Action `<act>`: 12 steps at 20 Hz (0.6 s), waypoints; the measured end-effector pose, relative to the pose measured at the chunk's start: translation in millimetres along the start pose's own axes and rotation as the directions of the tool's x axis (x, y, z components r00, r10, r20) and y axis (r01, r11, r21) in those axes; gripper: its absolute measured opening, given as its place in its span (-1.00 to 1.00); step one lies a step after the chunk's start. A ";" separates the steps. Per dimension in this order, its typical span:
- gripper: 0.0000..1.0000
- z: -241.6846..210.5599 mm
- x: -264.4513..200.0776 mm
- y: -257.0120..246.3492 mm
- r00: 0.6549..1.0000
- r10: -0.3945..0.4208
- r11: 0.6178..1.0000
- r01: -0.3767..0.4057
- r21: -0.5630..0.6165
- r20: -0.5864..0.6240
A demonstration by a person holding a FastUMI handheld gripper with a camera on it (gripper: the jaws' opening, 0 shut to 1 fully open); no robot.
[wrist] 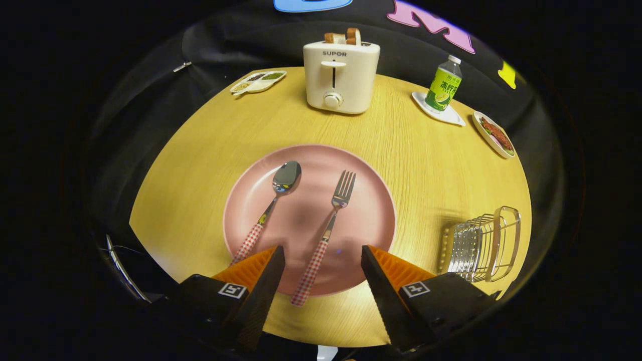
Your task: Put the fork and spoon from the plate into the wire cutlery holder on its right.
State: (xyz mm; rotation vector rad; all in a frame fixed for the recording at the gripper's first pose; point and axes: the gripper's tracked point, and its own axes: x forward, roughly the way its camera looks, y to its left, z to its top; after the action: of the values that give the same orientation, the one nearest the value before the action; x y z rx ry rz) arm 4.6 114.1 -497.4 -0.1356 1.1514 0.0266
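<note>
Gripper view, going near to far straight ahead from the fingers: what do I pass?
Open gripper, fingers either side of the fork's checked handle → fork lying on the pink plate → bare wooden table → toaster with bread in its slots.

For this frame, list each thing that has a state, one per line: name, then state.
gripper: jaws open, holding nothing, fork handle between them
fork: lying on the plate, handle end past the rim
spoon: lying on the plate, bowl up
plate: flat on the table
wire cutlery holder: empty, right of the plate
toaster: bread sticking up from its slots
bottle: upright, capped
</note>
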 end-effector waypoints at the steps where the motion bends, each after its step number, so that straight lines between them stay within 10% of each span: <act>1: 0.74 -1.1 5.9 -0.1 1.000 -0.006 1.000 0.006 -0.007 -0.011; 7: -0.41 -14.4 21.0 1.8 0.994 -0.023 1.000 0.024 0.007 -0.107; 12: -0.73 -18.9 11.1 -4.5 0.984 0.027 0.999 -0.019 0.046 -0.177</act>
State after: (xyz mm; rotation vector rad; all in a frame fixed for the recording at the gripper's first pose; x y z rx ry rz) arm -7.6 106.8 -514.6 -0.0864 1.3305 0.0091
